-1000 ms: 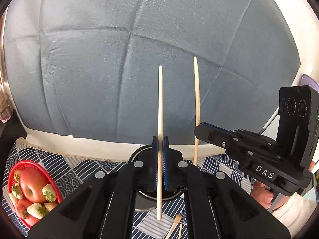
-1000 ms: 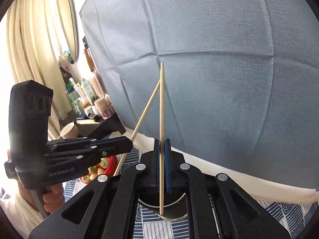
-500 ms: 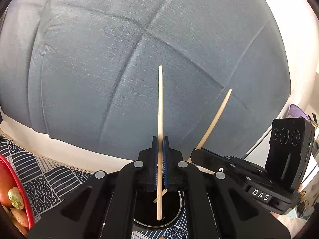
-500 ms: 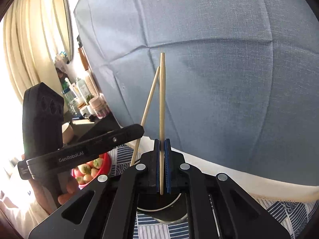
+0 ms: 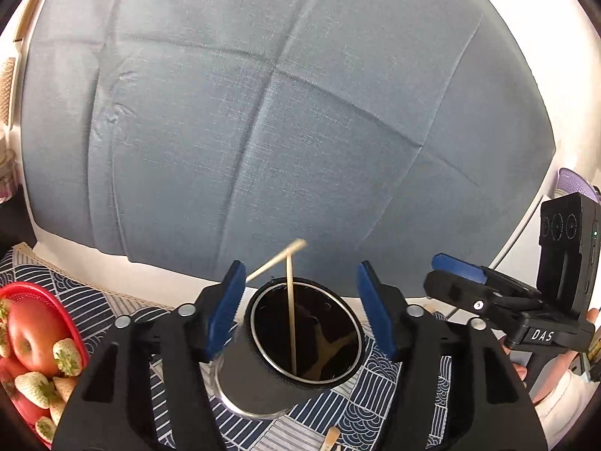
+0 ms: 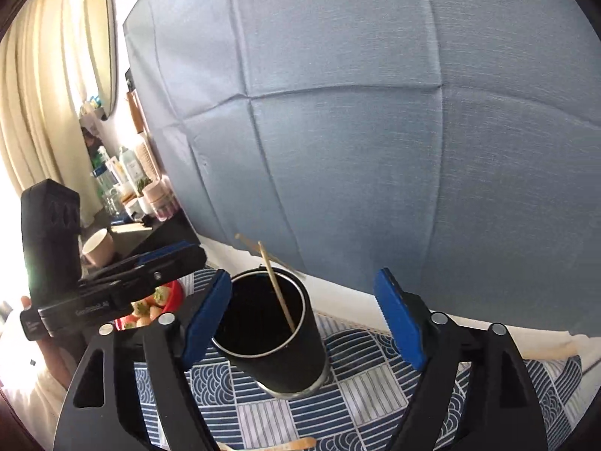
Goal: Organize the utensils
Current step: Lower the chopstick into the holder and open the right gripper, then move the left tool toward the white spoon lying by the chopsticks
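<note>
A black cylindrical holder stands on the patterned cloth; it also shows in the right wrist view. Two wooden chopsticks stand loose inside it, leaning and crossing near their tops; they also show in the right wrist view. My left gripper is open and empty, its blue pads either side of the holder's mouth. My right gripper is open and empty above the holder. Each gripper shows in the other's view: the right one and the left one.
A red basket with an apple and strawberries sits at the left. A grey-blue cushion fills the background. Wooden utensil tips lie on the cloth near the front edge. A dark shelf with bottles and a cup stands far left.
Both grippers have opened and let go of their chopsticks, which have dropped into the black holder. Both grippers sit lower over the holder than before.
</note>
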A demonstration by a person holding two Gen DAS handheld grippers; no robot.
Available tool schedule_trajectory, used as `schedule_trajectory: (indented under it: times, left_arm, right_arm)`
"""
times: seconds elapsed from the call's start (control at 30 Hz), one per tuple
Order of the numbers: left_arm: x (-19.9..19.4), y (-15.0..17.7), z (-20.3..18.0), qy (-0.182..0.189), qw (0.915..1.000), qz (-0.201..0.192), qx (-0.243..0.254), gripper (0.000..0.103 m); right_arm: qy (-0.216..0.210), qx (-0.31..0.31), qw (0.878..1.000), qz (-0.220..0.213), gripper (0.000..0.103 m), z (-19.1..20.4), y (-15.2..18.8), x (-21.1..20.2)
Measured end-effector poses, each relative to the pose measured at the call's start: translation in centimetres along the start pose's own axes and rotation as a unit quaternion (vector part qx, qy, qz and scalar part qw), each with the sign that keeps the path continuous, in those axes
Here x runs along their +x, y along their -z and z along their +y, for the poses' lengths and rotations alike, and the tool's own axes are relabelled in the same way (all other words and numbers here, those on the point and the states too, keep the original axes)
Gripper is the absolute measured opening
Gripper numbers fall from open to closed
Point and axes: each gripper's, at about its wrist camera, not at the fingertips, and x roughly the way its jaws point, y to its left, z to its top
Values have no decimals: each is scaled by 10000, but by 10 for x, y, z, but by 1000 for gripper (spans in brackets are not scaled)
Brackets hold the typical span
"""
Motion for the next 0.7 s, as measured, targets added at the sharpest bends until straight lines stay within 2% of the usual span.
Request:
schedule_trajectory:
  times: [0.07, 0.13, 0.23, 0.47, 0.7]
  left_arm:
    - [-7, 2, 1, -146, 9999, 19, 47, 74]
    - [-14, 6, 1, -240, 9996, 57, 101, 78]
    - [-23, 11, 3, -416, 9989, 116, 205, 79]
    - [-51, 24, 15, -702, 9973, 221, -57, 90]
    - [-69, 38, 10, -991, 9943, 382, 65, 97]
  right_arm:
    - [129, 18, 9999, -36, 86, -2, 3, -7]
    - [199, 13, 9998, -8, 86, -3, 8, -11]
    - [234, 57, 9997, 40, 86, -5, 17, -18]
    - [240, 109, 9996, 143, 86, -3, 32, -33]
    - [271, 147, 9993, 195, 87, -3, 41, -50]
